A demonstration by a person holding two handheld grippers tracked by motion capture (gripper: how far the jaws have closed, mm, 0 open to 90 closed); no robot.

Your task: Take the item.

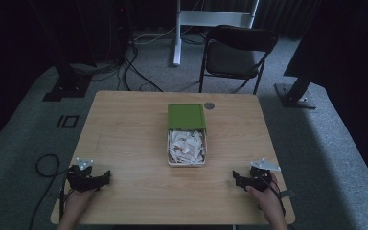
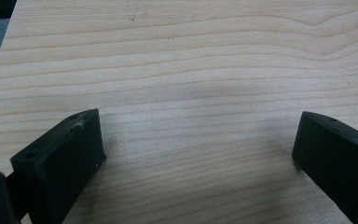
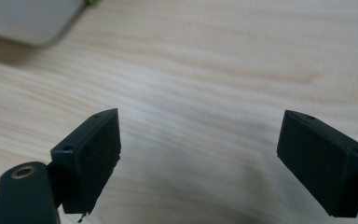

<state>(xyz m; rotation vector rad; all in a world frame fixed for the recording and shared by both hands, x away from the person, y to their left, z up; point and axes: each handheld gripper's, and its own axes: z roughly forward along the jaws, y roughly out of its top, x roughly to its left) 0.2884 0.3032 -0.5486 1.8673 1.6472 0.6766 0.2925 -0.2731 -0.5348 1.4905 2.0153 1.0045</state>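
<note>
A white box (image 1: 187, 162) holding several white crumpled pieces sits in the middle of the wooden table (image 1: 124, 143), and its green lid (image 1: 186, 116) lies just behind it. My left gripper (image 1: 103, 178) rests near the front left corner, held by a hand. Its jaws stand wide apart over bare wood (image 2: 200, 135). My right gripper (image 1: 237, 179) rests near the front right corner, also in a hand, open with nothing between its fingers (image 3: 200, 140). A blurred corner of the white box (image 3: 32, 21) appears at the top left of the right gripper view.
A small round grey disc (image 1: 209, 105) lies on the table beside the lid's far right corner. A black folding chair (image 1: 237, 52) stands beyond the far edge. Cables (image 1: 124, 72) trail over the grey carpet at the left.
</note>
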